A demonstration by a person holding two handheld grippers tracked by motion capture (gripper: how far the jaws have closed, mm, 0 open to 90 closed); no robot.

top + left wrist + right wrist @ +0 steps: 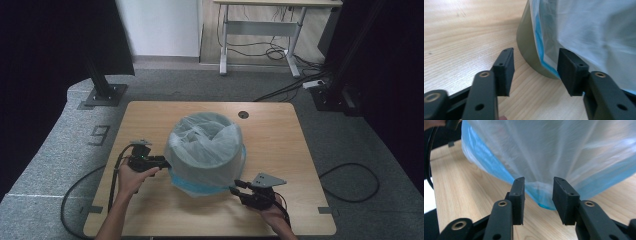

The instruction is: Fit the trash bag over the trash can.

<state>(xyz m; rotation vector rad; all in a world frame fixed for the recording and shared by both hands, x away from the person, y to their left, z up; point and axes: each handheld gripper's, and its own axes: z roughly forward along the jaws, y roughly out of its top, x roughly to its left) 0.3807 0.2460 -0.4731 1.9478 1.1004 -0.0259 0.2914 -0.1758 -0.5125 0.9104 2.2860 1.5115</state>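
Note:
A round bin [205,150] stands mid-table, draped in a thin translucent white bag with a blue hem [197,186] hanging low around its base. My left gripper [165,162] sits at the bin's left side. In the left gripper view its jaws [535,72] stand open, with the olive bin wall [526,47] and the bag's blue edge [540,47] in the gap, untouched by the pads. My right gripper [235,186] is at the bin's front right. Its jaws [539,195] are open around a hanging tip of the bag [544,200], with space on both sides.
The wooden table [150,115] has a round cable hole [243,114] at the back. Black cables trail off both front corners. A desk frame [260,30] and floor cables lie beyond, and a black stand base [102,92] sits at the back left.

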